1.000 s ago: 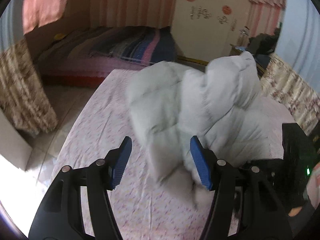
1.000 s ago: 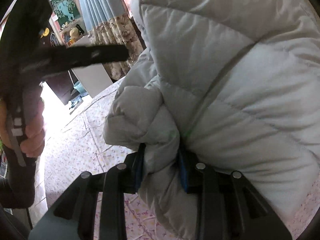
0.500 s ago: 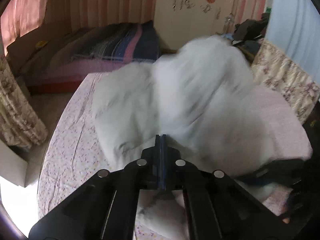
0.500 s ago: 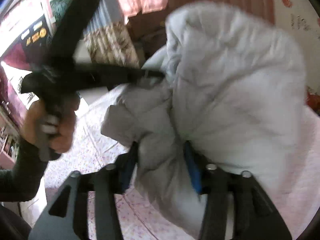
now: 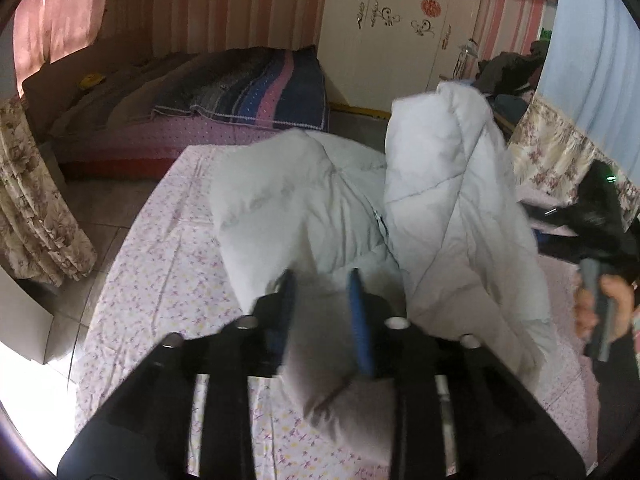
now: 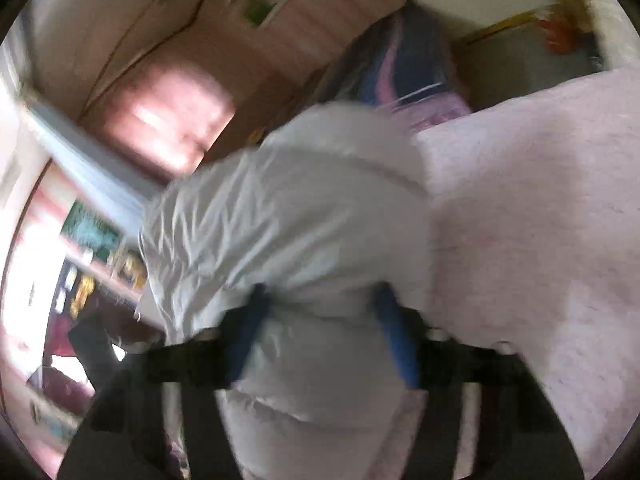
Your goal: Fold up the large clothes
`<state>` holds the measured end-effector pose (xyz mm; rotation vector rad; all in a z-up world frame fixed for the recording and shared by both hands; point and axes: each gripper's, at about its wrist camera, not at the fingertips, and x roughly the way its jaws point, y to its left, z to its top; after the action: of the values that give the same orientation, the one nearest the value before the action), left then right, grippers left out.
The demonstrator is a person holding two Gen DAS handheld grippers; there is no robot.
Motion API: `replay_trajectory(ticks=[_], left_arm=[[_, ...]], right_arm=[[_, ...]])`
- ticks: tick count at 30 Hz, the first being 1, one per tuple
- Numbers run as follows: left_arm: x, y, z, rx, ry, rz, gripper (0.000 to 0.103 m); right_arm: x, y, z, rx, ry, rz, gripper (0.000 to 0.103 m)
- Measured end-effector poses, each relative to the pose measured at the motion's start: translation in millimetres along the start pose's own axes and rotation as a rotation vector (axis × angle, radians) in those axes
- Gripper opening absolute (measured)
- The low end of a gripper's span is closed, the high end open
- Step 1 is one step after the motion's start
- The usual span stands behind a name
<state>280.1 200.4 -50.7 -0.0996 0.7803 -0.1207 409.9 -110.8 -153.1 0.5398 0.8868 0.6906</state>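
Spread across the view: a bed [image 5: 132, 320] under a pink floral sheet, with a pale grey quilted down jacket [image 5: 304, 208] heaped on its middle. Right half of the jacket lifted off the sheet into a tall standing fold [image 5: 452, 184], the rest lying puffed and flat beside it, zipper line showing in the crease between. Beyond, against the striped pink wall, a second bed with a dark striped blanket [image 5: 248, 92]; to its right a cream wardrobe [image 5: 400, 36] with red decals. At the left edge, a floral curtain [image 5: 36, 208]. Nearest the camera, the left hand-held gripper [image 5: 320, 296], blue pads parting, opening at this moment, with the near hem of the jacket lying between them and not visibly pinched. In the blurred right wrist view, the right hand-held gripper [image 6: 320, 332], jaws narrowing, a thick bunch of jacket [image 6: 304, 216] filling the gap and pressed by both blue pads. At the right edge, a bare hand [image 5: 600, 308] wrapped round that gripper's grey handle.
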Motion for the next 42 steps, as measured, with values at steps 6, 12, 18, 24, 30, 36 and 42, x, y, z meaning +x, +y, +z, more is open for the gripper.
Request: replay_trajectory(ticks=[6, 12, 18, 24, 30, 36, 42], left_arm=[[-16, 10, 8, -0.008, -0.048, 0.049, 0.068], [13, 30, 13, -0.115, 0.01, -0.054, 0.056], [29, 31, 16, -0.136, 0.037, -0.143, 0.014], [27, 37, -11, -0.161, 0.054, -0.032, 0.009], [25, 33, -44, -0.153, 0.077, -0.005, 0.009], [58, 46, -47, -0.184, 0.123, -0.005, 0.012], [82, 41, -42, -0.146, 0.16, 0.003, 0.014]], right_arm=[[40, 97, -6, -0.379, 0.056, -0.02, 0.034], [72, 131, -15, -0.533, 0.129, -0.122, 0.035], [47, 140, -22, -0.598, 0.068, -0.221, 0.04], [-21, 145, -40, -0.573, -0.022, -0.213, 0.051], [2, 133, -82, -0.709, 0.107, -0.35, 0.051], [27, 114, -75, -0.727, 0.132, -0.384, 0.05], [47, 98, -63, -0.71, 0.134, -0.369, 0.05]])
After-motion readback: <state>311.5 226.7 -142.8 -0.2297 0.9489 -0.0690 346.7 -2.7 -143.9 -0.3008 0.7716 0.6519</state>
